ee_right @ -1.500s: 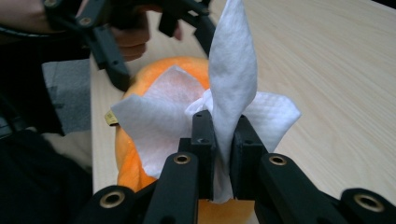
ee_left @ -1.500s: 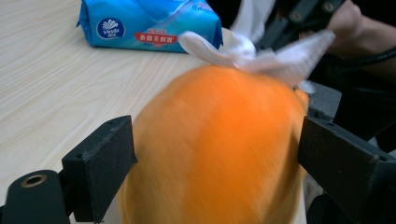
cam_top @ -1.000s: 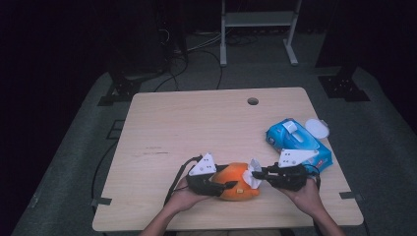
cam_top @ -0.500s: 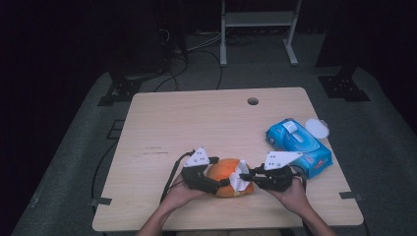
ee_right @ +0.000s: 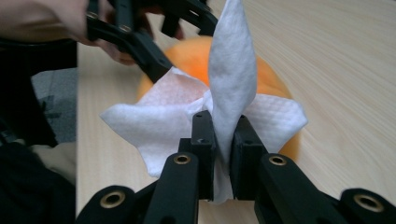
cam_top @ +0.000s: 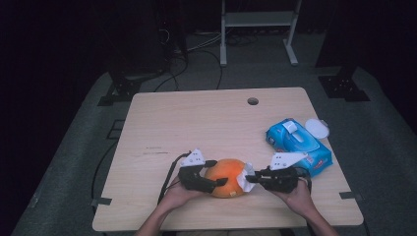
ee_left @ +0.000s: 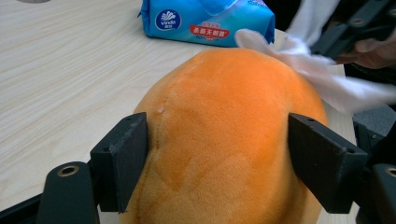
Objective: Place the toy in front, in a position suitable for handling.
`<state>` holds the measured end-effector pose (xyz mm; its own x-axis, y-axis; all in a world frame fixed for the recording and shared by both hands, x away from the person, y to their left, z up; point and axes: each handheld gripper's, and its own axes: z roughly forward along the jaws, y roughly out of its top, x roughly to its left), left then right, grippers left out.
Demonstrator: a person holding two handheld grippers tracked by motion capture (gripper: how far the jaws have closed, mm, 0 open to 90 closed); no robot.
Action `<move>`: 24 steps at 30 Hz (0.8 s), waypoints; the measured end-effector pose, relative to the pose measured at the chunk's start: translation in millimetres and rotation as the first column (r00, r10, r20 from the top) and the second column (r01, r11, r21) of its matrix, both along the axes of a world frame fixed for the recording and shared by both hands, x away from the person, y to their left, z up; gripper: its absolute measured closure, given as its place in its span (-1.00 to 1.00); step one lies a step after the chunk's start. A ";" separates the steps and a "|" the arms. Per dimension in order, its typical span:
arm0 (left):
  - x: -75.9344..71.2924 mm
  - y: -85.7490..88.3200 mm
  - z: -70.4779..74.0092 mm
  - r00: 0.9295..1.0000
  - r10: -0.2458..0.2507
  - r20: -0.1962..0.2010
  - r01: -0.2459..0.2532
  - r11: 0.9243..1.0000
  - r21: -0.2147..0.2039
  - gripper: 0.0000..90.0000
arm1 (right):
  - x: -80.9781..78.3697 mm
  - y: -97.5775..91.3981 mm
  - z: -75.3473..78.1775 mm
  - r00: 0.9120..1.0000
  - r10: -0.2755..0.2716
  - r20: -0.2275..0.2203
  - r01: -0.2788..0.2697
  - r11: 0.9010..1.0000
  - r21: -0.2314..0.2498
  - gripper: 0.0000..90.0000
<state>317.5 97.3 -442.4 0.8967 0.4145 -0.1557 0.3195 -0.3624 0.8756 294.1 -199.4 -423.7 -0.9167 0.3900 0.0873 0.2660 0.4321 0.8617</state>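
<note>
At the lower centre of the high view, an orange plush ball [cam_top: 227,177] sits on the wooden table [cam_top: 196,123] near its front edge, between two hand-held tools; the left gripper [cam_top: 210,173] straddles the ball, its jaws having just been opening, and in its own view the pads [ee_left: 122,163] rest against the plush flanks, gripping it; the right gripper [cam_top: 252,179] is clamped on a white wipe [ee_right: 219,107], which lies against the ball's right side; a blue pack of wipes [cam_top: 299,145] lies at centre right, a white round lid [cam_top: 317,129] just beyond it.
</note>
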 end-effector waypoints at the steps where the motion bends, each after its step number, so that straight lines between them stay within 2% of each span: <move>1: 0.0 0.0 0.0 1.000 0.000 0.000 0.000 1.000 0.000 -0.49 | 0.0 0.0 0.0 1.000 0.000 0.000 0.000 1.000 0.000 0.80; 2: -1.4 -1.5 0.4 1.000 -0.010 0.002 0.010 1.000 0.004 -0.48 | -0.5 4.8 2.6 1.000 0.007 0.019 -0.007 1.000 -0.009 0.80; 3: -1.4 -1.5 0.4 1.000 -0.010 0.002 0.010 1.000 0.004 -0.47 | -0.5 4.8 2.6 1.000 0.007 0.019 -0.007 1.000 -0.009 0.80; 4: -3.2 -1.6 0.6 1.000 -0.028 0.009 0.028 1.000 0.004 -0.46 | 5.0 5.9 3.7 1.000 -0.021 0.021 0.021 1.000 -0.007 0.80; 5: -3.2 -1.6 0.6 1.000 -0.028 0.009 0.028 1.000 0.004 -0.45 | 5.0 5.9 3.7 1.000 -0.021 0.021 0.021 1.000 -0.007 0.80; 6: -6.1 -2.4 0.6 0.999 -0.049 0.022 0.049 0.999 0.011 -0.44 | 11.9 4.9 3.7 0.998 -0.063 0.016 0.063 0.998 0.004 0.80; 7: -6.1 -2.4 0.6 0.999 -0.049 0.022 0.049 0.999 0.011 -0.44 | 11.9 4.9 3.7 0.998 -0.063 0.016 0.063 0.998 0.004 0.80; 8: -8.5 -4.7 1.0 0.998 -0.062 0.030 0.062 0.998 0.011 -0.45 | 18.1 3.0 1.5 0.995 -0.099 -0.009 0.099 0.995 0.006 0.80; 10: -9.2 -5.3 1.5 0.997 -0.072 0.033 0.072 0.997 0.015 -0.45 | 20.3 1.5 -0.4 0.993 -0.116 -0.015 0.116 0.993 0.003 0.80; 12: -11.5 -7.0 1.7 0.996 -0.075 0.048 0.074 0.997 0.018 -0.45 | 23.5 -3.2 -4.1 0.989 -0.139 -0.056 0.139 0.990 0.007 0.80; 15: -12.4 -8.3 1.8 0.996 -0.073 0.059 0.071 0.997 0.026 -0.46 | 20.6 -4.0 -3.5 0.990 -0.129 -0.063 0.130 0.991 0.009 0.80; 18: -15.6 -13.7 2.8 0.995 -0.062 0.077 0.059 0.997 0.044 -0.47 | 8.2 0.6 2.0 0.996 -0.084 -0.030 0.085 0.996 0.011 0.80; 19: -15.6 -13.7 2.8 0.995 -0.062 0.077 0.059 0.997 0.044 -0.47 | 8.2 0.6 2.0 0.996 -0.084 -0.030 0.085 0.996 0.011 0.80; 20: -16.8 -17.2 3.6 0.994 -0.062 0.088 0.058 0.997 0.053 -0.47 | 2.1 5.4 6.8 0.999 -0.044 -0.014 0.044 0.999 0.023 0.80; 21: -16.8 -17.2 3.6 0.994 -0.062 0.088 0.058 0.997 0.053 -0.47 | 2.1 5.4 6.8 0.999 -0.044 -0.014 0.044 0.999 0.023 0.80; 22: -19.0 -21.9 4.1 0.993 -0.065 0.103 0.059 0.996 0.063 -0.47 | -3.6 12.8 10.8 1.000 -0.008 0.002 0.008 0.999 0.031 0.80; 23: -19.0 -21.9 4.1 0.993 -0.065 0.103 0.059 0.996 0.063 -0.47 | -3.6 12.8 10.8 1.000 -0.008 0.002 0.008 0.999 0.031 0.80; 24: -20.0 -23.2 4.0 0.992 -0.064 0.111 0.056 0.996 0.070 -0.47 | -7.0 19.5 12.4 0.999 -0.003 0.036 0.003 1.000 0.002 0.80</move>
<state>297.4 74.1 -438.4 0.9304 0.3655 -0.0257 0.1959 -0.4369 0.8779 287.1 -179.8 -411.3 -0.9179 0.3929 0.0553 0.2363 0.4292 0.8718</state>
